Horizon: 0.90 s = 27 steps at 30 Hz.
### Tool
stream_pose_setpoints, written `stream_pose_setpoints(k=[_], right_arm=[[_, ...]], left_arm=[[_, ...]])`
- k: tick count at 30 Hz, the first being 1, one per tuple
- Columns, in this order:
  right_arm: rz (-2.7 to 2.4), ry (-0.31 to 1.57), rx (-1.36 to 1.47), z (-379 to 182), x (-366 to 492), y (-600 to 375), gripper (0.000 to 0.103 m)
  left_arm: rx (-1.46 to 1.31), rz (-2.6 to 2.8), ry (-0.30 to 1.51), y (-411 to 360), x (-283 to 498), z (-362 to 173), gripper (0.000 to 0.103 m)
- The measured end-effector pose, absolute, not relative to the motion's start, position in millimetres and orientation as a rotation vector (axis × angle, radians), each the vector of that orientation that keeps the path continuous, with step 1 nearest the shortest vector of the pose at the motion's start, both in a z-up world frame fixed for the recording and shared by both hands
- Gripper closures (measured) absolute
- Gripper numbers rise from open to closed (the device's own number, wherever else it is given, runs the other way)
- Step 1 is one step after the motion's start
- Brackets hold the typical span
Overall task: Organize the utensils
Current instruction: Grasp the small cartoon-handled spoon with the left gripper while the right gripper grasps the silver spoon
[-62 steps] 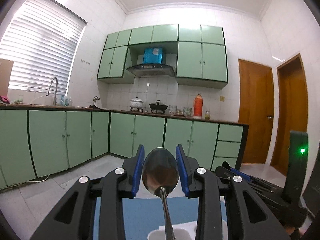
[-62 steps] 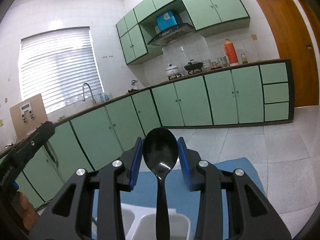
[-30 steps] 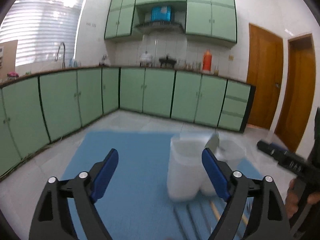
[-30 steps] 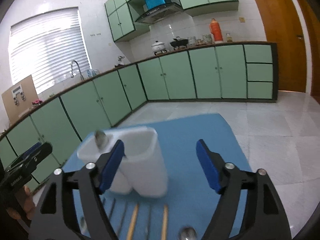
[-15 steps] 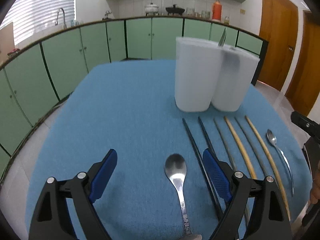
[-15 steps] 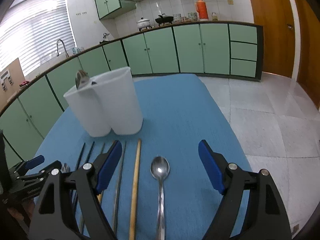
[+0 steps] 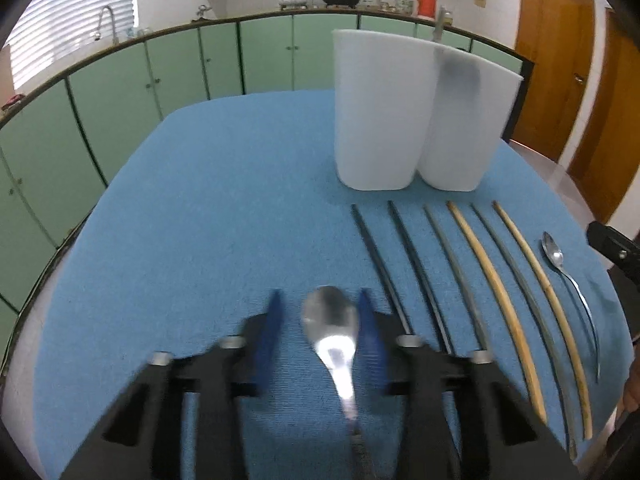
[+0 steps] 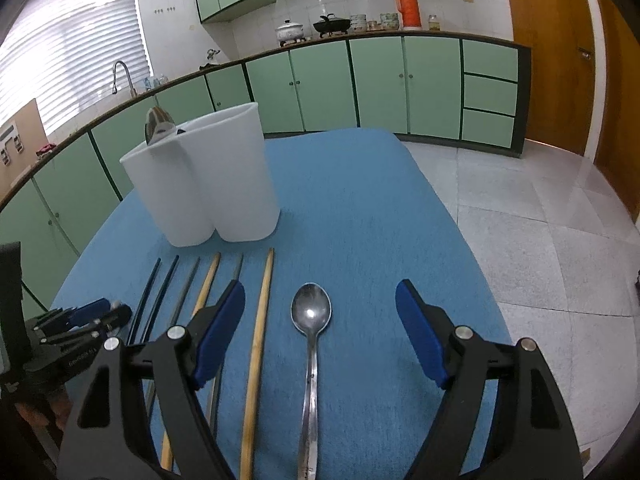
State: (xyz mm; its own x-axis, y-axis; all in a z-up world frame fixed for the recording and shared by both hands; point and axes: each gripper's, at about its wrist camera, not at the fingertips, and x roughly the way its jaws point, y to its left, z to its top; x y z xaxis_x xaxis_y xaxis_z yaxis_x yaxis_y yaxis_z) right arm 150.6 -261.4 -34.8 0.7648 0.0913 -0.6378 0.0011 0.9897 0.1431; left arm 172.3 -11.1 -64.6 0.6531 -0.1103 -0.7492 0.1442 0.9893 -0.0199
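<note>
While the left gripper (image 7: 319, 330) is closing around the bowl of a spoon (image 7: 332, 330) on the blue mat (image 7: 208, 208), its blue pads stand close on both sides of the spoon, but this view is blurred by motion and I cannot tell if they already press it. The right gripper (image 8: 320, 322) is wide apart, and a second spoon (image 8: 311, 314) lies flat between its fingers with the handle toward the camera.

To do this step well, each gripper should come down until the pads are level with the mat, then close slowly on the narrow neck of the spoon, because I think the round bowl could slip out. On the right side, the light wooden chopstick (image 8: 258, 336) lies just beside the left pad, so the gripper should stay centred on the spoon and not catch that stick.

Farther back on the mat stands the white holder (image 8: 208, 188), with one utensil already sticking out of its left compartment. In my judgement the spoons belong in that compartment.
</note>
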Motion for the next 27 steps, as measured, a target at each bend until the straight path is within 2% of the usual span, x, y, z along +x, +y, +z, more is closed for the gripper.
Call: stream_pose_setpoints(k=[4,15,27], right_arm=[[0.053,0.724,0.110,-39.0,153.4,-258.3,0.031],[0.067,0.829,0.017,-52.0,170.3,-249.9,0.052],[0.066,0.914,-0.023,-60.2,188.5,-241.5,0.066]], left_arm=[[0.046,-0.147,0.834,-11.5,168.8,-64.9,0.077],[-0.002,-0.128,0.746,2.6,162.0,-42.6,0.077],[0.001,-0.138,0.707,1.1,164.9,-35.3,0.077]])
